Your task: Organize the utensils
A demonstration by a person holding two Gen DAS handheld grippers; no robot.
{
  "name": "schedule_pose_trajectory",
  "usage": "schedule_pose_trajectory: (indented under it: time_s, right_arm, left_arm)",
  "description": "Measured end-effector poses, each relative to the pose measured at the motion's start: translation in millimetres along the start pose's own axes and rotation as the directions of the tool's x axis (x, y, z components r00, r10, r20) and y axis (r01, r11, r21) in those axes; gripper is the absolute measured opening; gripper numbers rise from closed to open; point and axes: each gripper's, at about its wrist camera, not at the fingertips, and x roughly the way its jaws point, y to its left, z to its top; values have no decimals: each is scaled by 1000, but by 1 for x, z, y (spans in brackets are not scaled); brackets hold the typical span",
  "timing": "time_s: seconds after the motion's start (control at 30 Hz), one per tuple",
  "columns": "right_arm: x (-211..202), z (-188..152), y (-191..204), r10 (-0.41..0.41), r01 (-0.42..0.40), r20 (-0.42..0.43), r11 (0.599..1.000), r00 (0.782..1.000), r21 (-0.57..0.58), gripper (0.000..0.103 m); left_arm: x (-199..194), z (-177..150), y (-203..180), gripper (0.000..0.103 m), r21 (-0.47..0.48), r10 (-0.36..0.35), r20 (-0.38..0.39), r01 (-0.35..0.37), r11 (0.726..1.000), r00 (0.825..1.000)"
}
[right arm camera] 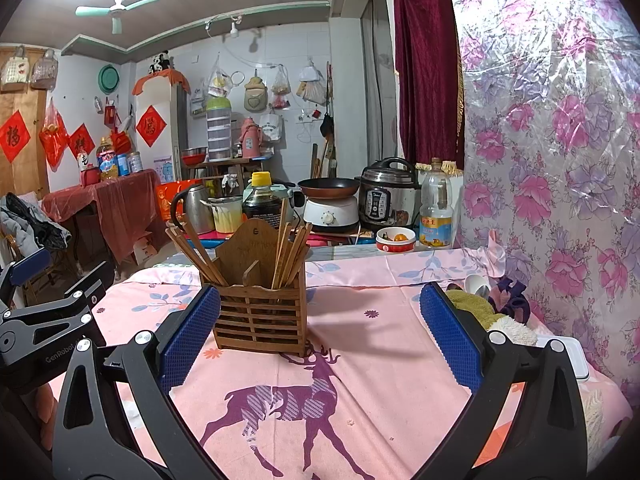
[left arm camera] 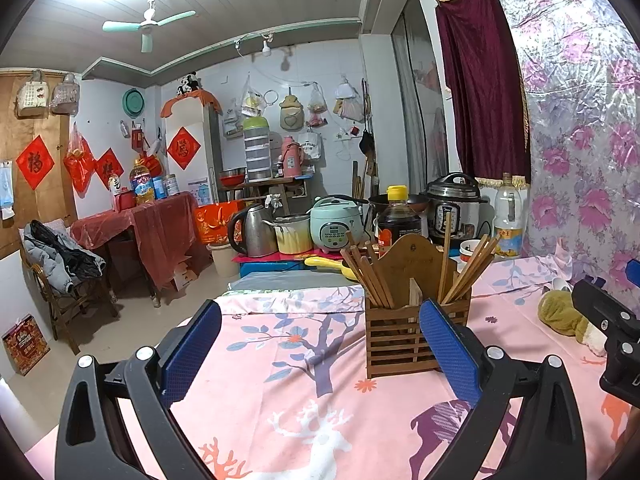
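Pink deer cloth covers the tabletop (right arm camera: pixel 380 360). Both my left fingers (left arm camera: pixel 320 354) and right fingers (right arm camera: pixel 320 336) are wide apart, empty. I should pinch one chopstick (right arm camera: pixel 280 248) in the wooden holder (right arm camera: pixel 260 316) gently, then lift straight up.

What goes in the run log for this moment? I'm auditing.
left gripper: open, empty | right gripper: open, empty | chopsticks: in holder | holder: upright on tablecloth
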Motion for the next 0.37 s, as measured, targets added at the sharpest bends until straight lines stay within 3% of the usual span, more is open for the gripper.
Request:
schedule_pose_trajectory:
  time_s: [0.37]
  right_arm:
    - [0,0,0,0,0,0,1000,1000,0,97]
  left_arm:
    - [-1,2,0,97,-17,3,9,-3,1000,1000]
